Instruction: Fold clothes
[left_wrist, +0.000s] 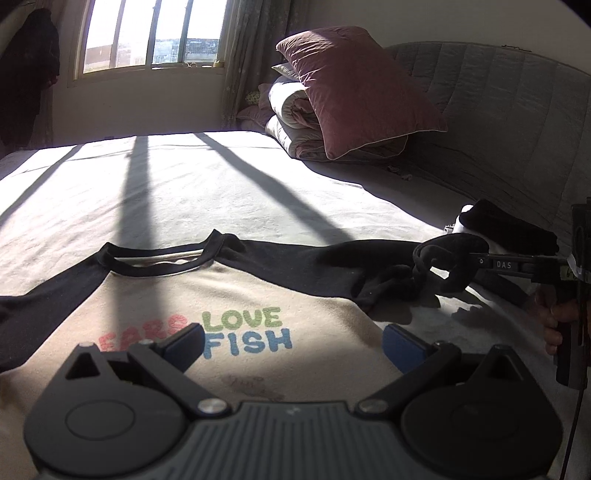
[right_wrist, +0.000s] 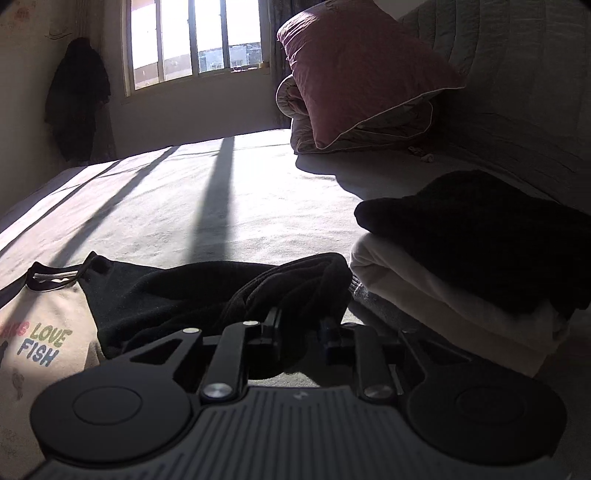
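Two tongs: my left tongs (left_wrist: 291, 341) stand wide apart, w/ nothing inside, above shirt (left_wrist: 236, 295) lying flat on bed (left_wrist: 184, 184). Right tongs (right_wrist: 301, 325) pinch black sleeve (right_wrist: 288, 284) at 3 o'clock.

Shirt (left_wrist: 258, 295) chest print is showing "LOVE" in green over "FISH" in blue. A red word is sitting left of "LOVE", only "EARS" is reading clearly; its start is hiding behind the left gripper (left_wrist: 291, 341) finger. Right wrist view is giving the same "LOVE" / "FISH" at the left edge, red word there too blurred to read. Right gripper (left_wrist: 461, 264) finger is carrying a small "DAS" label.
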